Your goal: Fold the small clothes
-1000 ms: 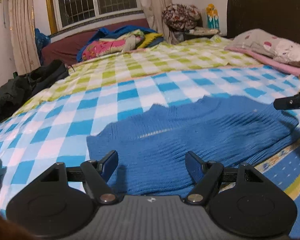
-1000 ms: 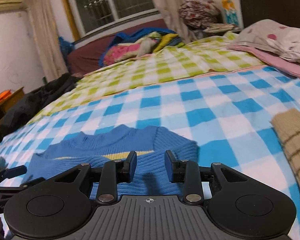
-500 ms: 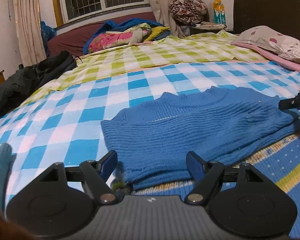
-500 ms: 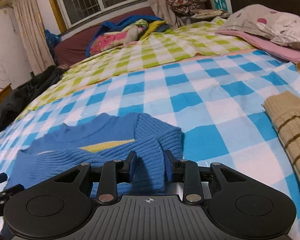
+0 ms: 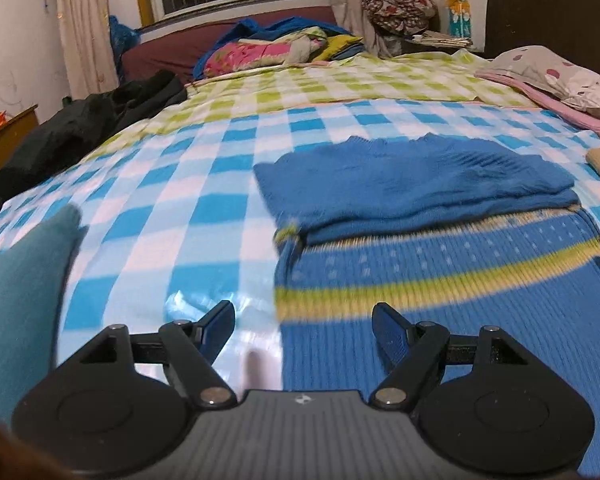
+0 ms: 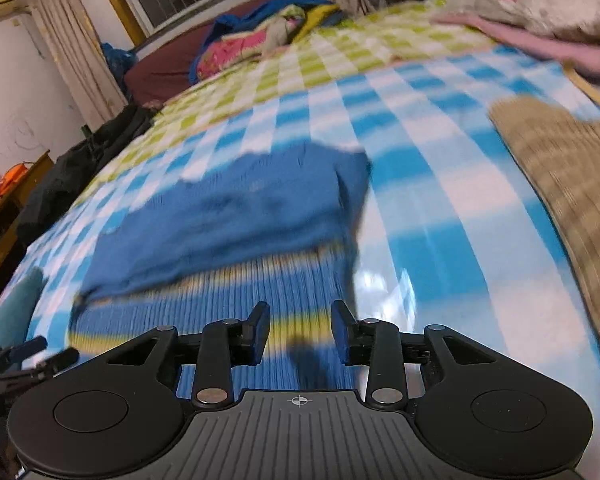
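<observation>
A blue knit sweater (image 5: 420,184) lies on the checked bed cover (image 5: 204,208), its upper part folded down over its lower body with the yellow stripe (image 5: 440,284). My left gripper (image 5: 302,314) hovers open over the sweater's lower left edge, with nothing between its fingers. In the right wrist view the sweater (image 6: 240,220) is blurred. My right gripper (image 6: 300,312) is above the striped lower body near its right edge. Its jaws are opening and no cloth is pinched between them. The left gripper's fingers (image 6: 28,354) show at the lower left.
A beige striped knit (image 6: 560,184) lies to the right of the sweater. A teal garment (image 5: 24,300) sits at the near left. Black clothing (image 5: 88,120) is heaped on the bed's left side; a bedding pile (image 5: 268,46) and a pillow (image 5: 560,76) lie farther back.
Both grippers have drawn back toward the near edge of the bed, so the striped lower body has come into view. The right gripper has let go of the sweater's fold and widened.
</observation>
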Motion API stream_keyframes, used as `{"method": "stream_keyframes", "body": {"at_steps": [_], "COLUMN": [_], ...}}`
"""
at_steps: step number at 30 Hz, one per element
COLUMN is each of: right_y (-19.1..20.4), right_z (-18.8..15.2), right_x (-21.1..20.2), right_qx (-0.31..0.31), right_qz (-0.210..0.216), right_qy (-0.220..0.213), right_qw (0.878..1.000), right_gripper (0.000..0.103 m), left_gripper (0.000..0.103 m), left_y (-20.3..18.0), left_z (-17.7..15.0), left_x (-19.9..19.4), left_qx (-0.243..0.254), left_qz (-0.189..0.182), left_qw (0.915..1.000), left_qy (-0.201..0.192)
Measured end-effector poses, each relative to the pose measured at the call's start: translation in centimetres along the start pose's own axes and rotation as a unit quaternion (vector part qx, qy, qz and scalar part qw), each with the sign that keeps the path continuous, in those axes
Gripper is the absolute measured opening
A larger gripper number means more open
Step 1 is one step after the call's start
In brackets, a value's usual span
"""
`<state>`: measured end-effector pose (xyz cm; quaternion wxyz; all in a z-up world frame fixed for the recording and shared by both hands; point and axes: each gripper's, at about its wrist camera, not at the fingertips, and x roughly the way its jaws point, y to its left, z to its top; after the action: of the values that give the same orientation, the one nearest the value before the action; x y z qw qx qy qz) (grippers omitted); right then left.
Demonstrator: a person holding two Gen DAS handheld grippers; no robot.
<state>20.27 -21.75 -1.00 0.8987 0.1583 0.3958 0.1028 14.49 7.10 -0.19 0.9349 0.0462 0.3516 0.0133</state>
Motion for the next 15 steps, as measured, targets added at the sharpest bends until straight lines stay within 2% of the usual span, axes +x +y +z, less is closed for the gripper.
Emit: {"method": "stream_keyframes", "body": {"at_steps": [3,7,15], "right_y": [0.3,0.7,0.1], "right_z": [-1.8,-4.1,-7.9], "right_x": [-1.8,-4.9,-7.6], "right_qx": [-0.012,-0.032,-0.038], "right_qz": [0.000,0.000,-0.049], "right_qy": [0.010,-0.007,-0.005], "right_qw": [1.000,0.999,0.998], "right_gripper": [0.033,0.034,0.034], "left_gripper": [0.081,0.081,0.081], "left_y": [0.1,0.2,1.0], "left_z": [-1.2,-2.9,-5.8], "left_x": [-1.5,-3.0,-4.1], "left_qx": [-0.004,-0.016,-0.024], "left_qz": [0.006,-0.014,-0.041], "left_qw": [1.0000,0.9996,0.9975], "left_qy": [0.004,0.016,0.052]}}
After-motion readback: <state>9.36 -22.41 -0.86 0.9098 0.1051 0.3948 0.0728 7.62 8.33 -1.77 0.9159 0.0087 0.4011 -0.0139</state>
